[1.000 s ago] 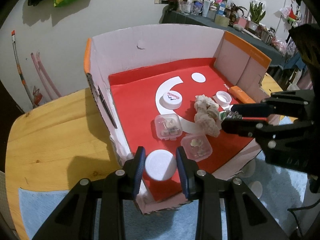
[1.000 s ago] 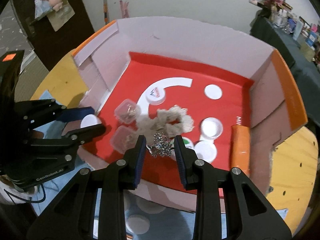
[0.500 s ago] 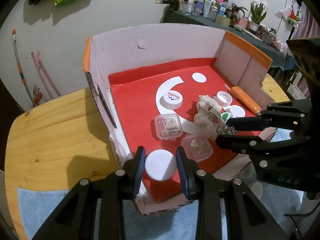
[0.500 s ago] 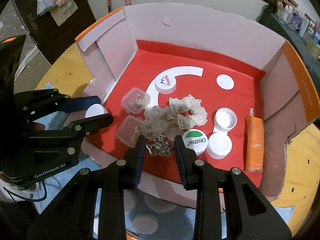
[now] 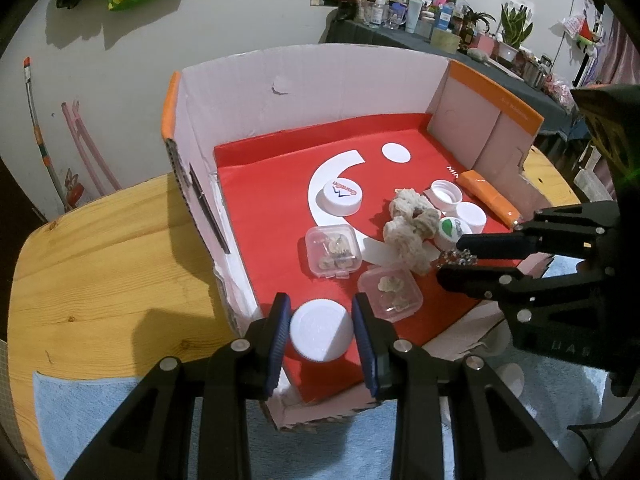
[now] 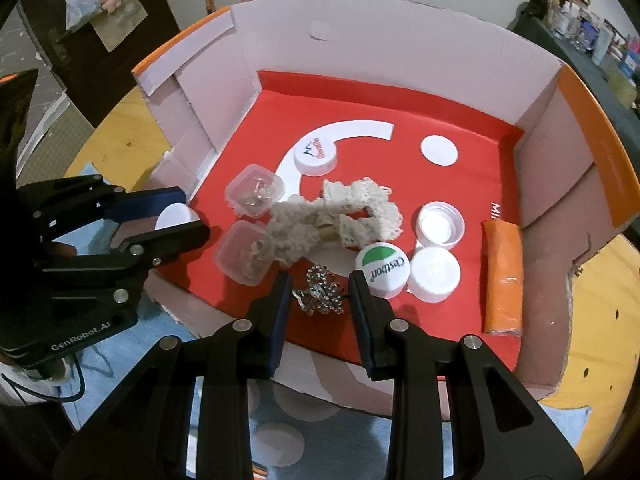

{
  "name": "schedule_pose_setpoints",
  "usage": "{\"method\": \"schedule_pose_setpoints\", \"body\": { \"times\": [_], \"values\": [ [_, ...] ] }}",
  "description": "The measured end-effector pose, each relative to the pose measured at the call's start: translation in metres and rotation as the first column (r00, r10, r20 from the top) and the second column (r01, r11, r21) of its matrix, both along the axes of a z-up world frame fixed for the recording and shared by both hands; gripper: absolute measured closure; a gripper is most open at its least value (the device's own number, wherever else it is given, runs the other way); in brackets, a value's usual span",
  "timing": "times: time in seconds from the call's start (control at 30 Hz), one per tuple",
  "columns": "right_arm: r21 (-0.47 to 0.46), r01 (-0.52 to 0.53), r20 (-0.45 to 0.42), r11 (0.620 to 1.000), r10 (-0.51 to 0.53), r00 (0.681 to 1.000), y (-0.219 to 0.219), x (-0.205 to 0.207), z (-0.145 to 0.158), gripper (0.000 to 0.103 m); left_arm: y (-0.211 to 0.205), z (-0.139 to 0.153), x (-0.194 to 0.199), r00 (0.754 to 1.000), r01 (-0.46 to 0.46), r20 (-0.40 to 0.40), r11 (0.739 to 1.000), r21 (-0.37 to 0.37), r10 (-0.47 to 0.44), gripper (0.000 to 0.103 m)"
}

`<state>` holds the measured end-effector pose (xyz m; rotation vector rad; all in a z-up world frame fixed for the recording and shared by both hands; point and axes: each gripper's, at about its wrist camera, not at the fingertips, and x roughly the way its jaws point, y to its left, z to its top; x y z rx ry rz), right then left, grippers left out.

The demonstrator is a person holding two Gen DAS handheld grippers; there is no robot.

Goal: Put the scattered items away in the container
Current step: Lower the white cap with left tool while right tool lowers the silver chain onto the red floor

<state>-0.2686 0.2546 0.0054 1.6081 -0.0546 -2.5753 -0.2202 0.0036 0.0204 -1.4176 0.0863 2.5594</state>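
Both grippers hover over the near edge of the cardboard box [image 5: 312, 80], which stands on a round wooden table [image 5: 100, 264]. Left gripper [image 5: 321, 326]: jaws narrowed onto a plain white cap [image 5: 321, 335], blue pads touching its two sides, held above the box's near-left corner. Right gripper [image 6: 320, 286]: jaws nearly closed, clasping a glittering metal trinket [image 6: 320, 294] between the pads, above the red floor near the front wall.

Contents lying on the red floor: a white cap with a red-and-blue logo [image 6: 315, 155] on the white arc; two small clear plastic cases, one [image 6: 256, 194] farther back and one [image 6: 242, 254] nearer; a cream lace scrunchie [image 6: 328, 220] between the cases and the caps; a green-and-white cap [image 6: 382, 270] just right of the trinket; an upturned cap [image 6: 440, 226] and a plain cap [image 6: 434, 274] beside it; an orange bar [image 6: 502, 276] along the right wall.

Light-blue cloth [image 5: 112, 412] covers the table in front of the box.
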Motion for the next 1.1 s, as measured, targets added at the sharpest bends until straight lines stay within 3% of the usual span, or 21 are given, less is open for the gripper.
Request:
{"method": "schedule_pose_setpoints", "body": {
  "times": [0.73,1.1],
  "values": [
    [-0.001,0.004,0.005,1.0,-0.004,1.0,0.0041,0.0023,-0.0042,0.075,0.0017,-0.0016,0.0,1.0,0.0,-0.001,1.0,0.002,0.0,0.069],
    [0.029,0.005,0.008,1.0,-0.005,1.0,0.006,0.0073,-0.0025,0.075,0.009,-0.0051,-0.0037,1.0,0.019,0.015,0.999,-0.037,-0.019,0.069]
  ]
}}
